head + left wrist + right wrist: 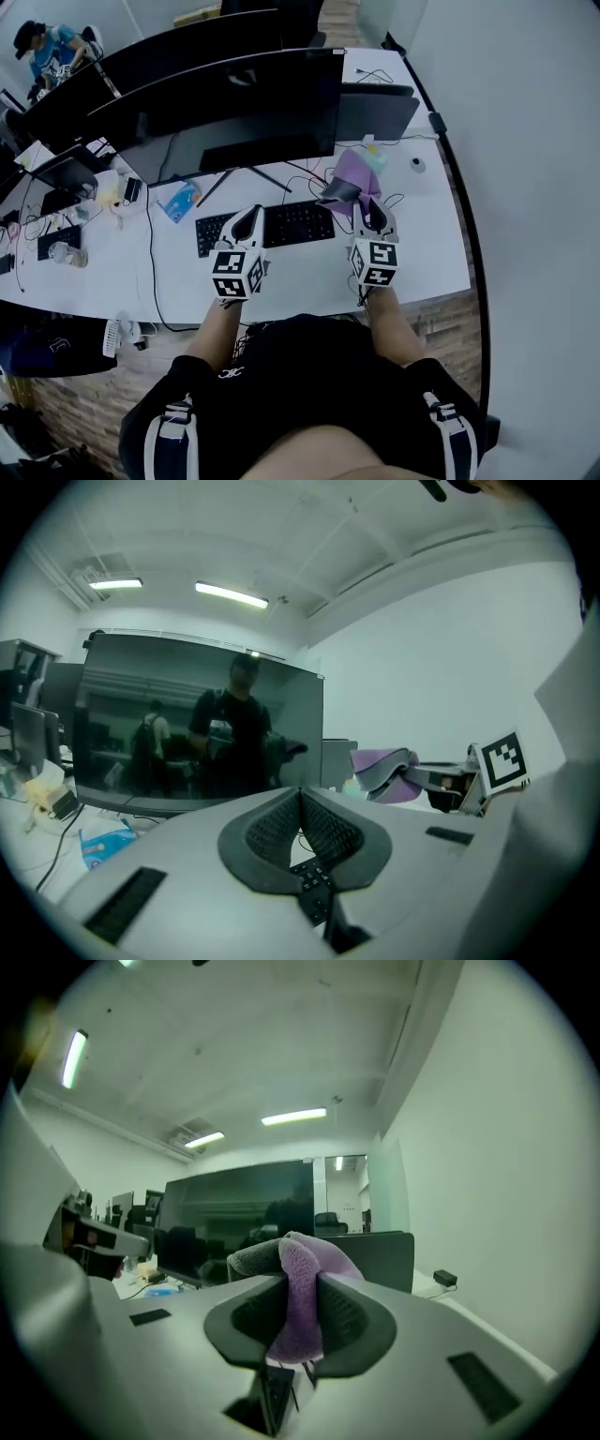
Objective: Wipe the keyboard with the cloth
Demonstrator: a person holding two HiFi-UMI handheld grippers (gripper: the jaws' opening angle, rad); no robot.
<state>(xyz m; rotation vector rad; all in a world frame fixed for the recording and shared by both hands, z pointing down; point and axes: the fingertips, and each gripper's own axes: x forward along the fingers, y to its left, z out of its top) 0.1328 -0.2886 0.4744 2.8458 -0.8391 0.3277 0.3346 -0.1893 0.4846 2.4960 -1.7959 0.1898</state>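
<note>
While the person sits at the white desk (427,253), the head view shows the left gripper (246,218) over the left half of the black keyboard (298,223), which lies in front of a wide dark monitor (225,108). Whether this gripper touches the keys cannot be told. The right gripper (370,212) is raised just beyond the keyboard's right end, with the purple cloth (354,172) draped from its tips. A blue packet (180,200) lies left of the keyboard.

Left gripper view: the ribbed pads (328,827) meet at their tips with nothing between them. A few keys show in the gap below. The right gripper and its cloth are visible at right, held above the desk.

Right gripper view: the jaws are clamped on a fold of the cloth, which bulges above them and hangs down between them. The monitor stands behind.
</note>
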